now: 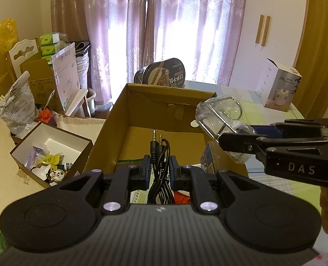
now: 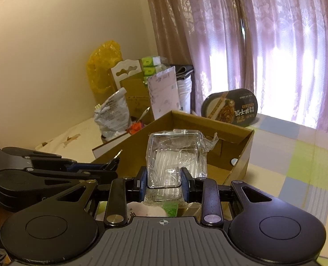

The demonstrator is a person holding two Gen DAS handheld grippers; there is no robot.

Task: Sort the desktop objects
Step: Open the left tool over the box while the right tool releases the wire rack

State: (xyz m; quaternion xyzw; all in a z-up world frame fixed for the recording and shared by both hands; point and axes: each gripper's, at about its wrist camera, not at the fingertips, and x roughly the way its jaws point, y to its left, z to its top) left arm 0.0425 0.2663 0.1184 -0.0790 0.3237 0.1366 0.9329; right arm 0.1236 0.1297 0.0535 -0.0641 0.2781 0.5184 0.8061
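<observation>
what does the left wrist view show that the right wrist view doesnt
Only the left wrist view: the small white box of odds and ends, the product carton, and the cable pinched in the left claw.

Only the right wrist view: the right claw head-on, shut on the clear pack.

Both: the cardboard box, the noodle bowl and the curtains.

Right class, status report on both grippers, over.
Left gripper shut on black audio cable. Right gripper shut on clear plastic box. Both over cardboard box. Nothing blocking.
</observation>
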